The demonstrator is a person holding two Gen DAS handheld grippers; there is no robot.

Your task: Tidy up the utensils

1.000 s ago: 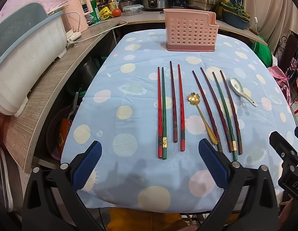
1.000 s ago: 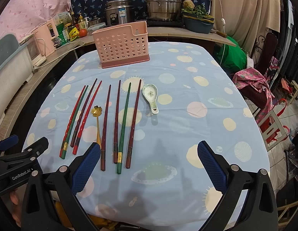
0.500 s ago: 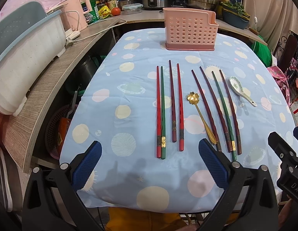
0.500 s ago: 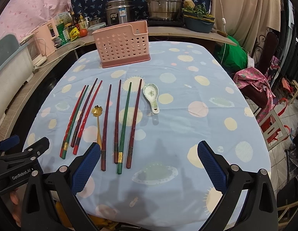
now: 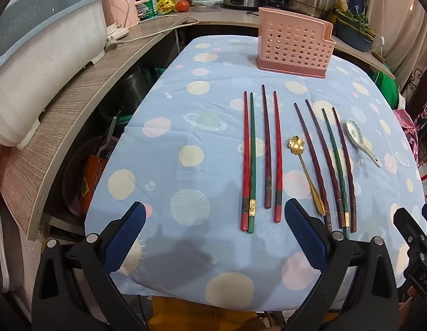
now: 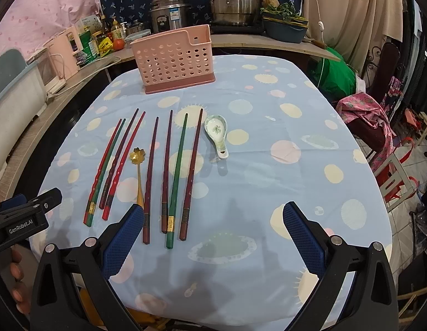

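Several red, green and dark brown chopsticks (image 5: 264, 151) (image 6: 174, 176) lie side by side on the blue spotted tablecloth. A gold flower spoon (image 5: 305, 165) (image 6: 138, 165) lies among them. A white ceramic spoon (image 5: 359, 140) (image 6: 217, 133) lies at their right. A pink perforated utensil holder (image 5: 293, 44) (image 6: 173, 59) stands at the table's far end. My left gripper (image 5: 214, 234) is open and empty above the near edge, left of the chopstick handles. My right gripper (image 6: 213, 234) is open and empty over the near ends of the right-hand chopsticks.
A wooden counter (image 5: 69, 110) runs along the left with a white and blue tub (image 5: 39, 47). Pots and a rice cooker (image 6: 172, 16) stand behind the table. A chair with pink cloth (image 6: 370, 121) stands at the right. The other gripper shows at each view's edge (image 6: 23, 215).
Both grippers have shifted slightly; the left wrist view has drifted a little to the left. Nothing on the table has moved.
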